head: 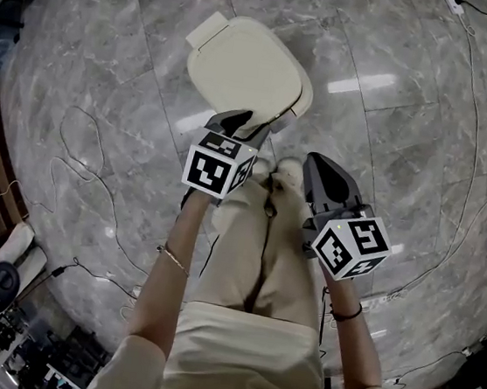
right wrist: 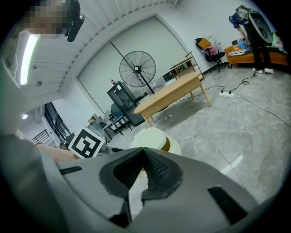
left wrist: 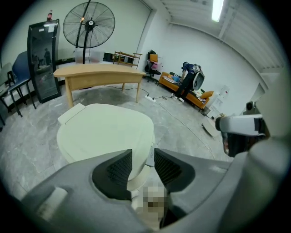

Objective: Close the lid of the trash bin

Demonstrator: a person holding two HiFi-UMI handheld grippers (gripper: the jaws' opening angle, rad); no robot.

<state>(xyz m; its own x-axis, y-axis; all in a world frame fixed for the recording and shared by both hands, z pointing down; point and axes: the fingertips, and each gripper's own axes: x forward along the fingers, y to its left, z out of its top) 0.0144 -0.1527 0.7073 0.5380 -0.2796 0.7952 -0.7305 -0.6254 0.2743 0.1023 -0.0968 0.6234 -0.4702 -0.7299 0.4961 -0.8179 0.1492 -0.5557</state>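
**Trash bin.** The trash bin [head: 304, 100] stands on the grey marble floor [head: 396, 102], directly ahead of the person's shoes [head: 273, 171]. Its cream lid [head: 241, 67] lies across the top. In the head view the lid covers nearly the whole body, and only a thin strip of rim shows at the right edge. A flat tab [head: 206, 33] projects from the far left side of the lid. In the right gripper view a dark brown band [right wrist: 166, 144] runs under the lid [right wrist: 150, 135]. Whether that band is a gap or part of the body cannot be determined.

**Left claw.** The left claw [head: 242, 120] sits over the near edge of the lid. In the left gripper view [left wrist: 142, 166] the jaws stand a narrow gap apart with nothing clamped between them. The front of the bin shows through the gap. Contact with the lid [left wrist: 107, 129] cannot be confirmed.

**Right claw.** The right claw [head: 316, 163] is beside the shoes, short of the bin. In the right gripper view [right wrist: 144, 152] the jaw tips meet and hold nothing. They also block most of the bin.

**Surroundings.** The marker cubes [head: 218, 167] [head: 352, 245] hide both hands. Thin cables [head: 96, 171] trail over the floor. A wooden bench [left wrist: 102, 73] and a pedestal fan [left wrist: 88, 19] stand well behind the bin.
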